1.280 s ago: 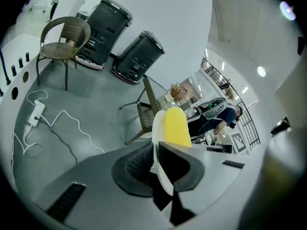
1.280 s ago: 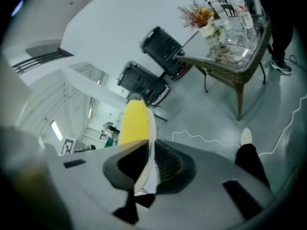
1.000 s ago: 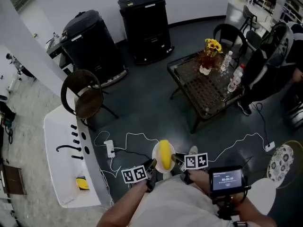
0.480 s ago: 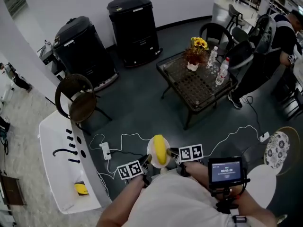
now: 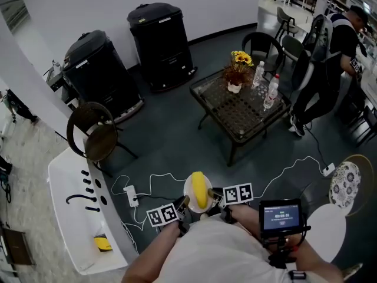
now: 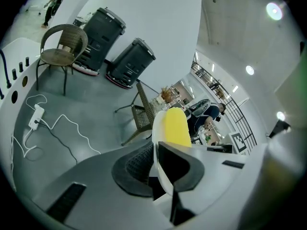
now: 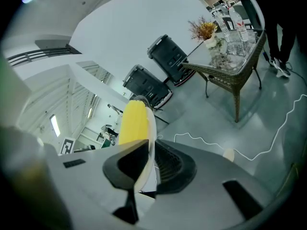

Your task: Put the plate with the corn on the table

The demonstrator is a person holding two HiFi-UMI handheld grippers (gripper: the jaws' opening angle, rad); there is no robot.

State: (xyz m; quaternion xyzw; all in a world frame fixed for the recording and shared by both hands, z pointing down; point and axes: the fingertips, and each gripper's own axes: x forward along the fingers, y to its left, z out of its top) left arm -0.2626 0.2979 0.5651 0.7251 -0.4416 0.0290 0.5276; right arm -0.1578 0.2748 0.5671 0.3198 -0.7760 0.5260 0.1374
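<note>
Clamping opposite rims, the fingers of the left gripper point(image 5: 185, 203) and right gripper point(image 5: 214, 195) hold the plate point(image 5: 190, 187) between them, corn point(image 5: 201, 191) pointing ahead, the bench point(image 5: 260, 131) well apart, forward-right of both.

left gripper point(image 5: 185, 204) pinching plate point(image 5: 190, 187) rim | right gripper point(image 5: 215, 197) pinching opposite rim
</note>
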